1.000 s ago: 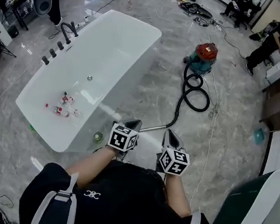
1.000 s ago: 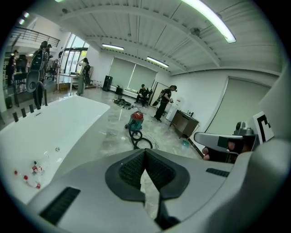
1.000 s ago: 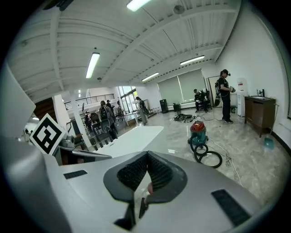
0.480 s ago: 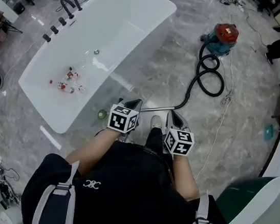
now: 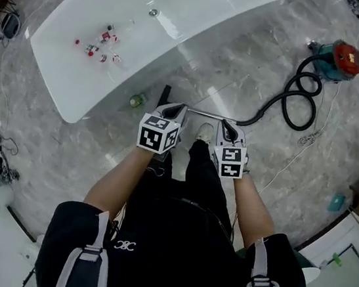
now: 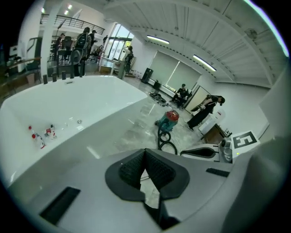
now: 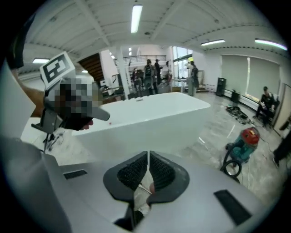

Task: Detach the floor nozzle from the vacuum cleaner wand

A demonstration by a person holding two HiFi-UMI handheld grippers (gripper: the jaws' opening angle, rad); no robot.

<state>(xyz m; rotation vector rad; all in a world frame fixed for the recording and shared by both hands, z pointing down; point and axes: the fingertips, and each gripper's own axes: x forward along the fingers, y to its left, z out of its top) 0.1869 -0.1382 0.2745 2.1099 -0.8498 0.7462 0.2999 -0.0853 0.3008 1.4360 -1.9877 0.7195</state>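
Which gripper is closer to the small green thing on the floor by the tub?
The left gripper: the green thing lies just beside it near the bathtub, while the right gripper is farther over, toward the hose.

Two hand-held grippers (image 5: 174, 108) (image 5: 229, 126), one bathtub (image 5: 206, 4), one vacuum cleaner (image 5: 340, 59).

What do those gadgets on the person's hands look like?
The left gripper and right gripper are grey shells, each topped by a white cube printed with black square markers. Each ends in dark, ribbed pads. The person wears a black short-sleeved top with grey shoulder straps.
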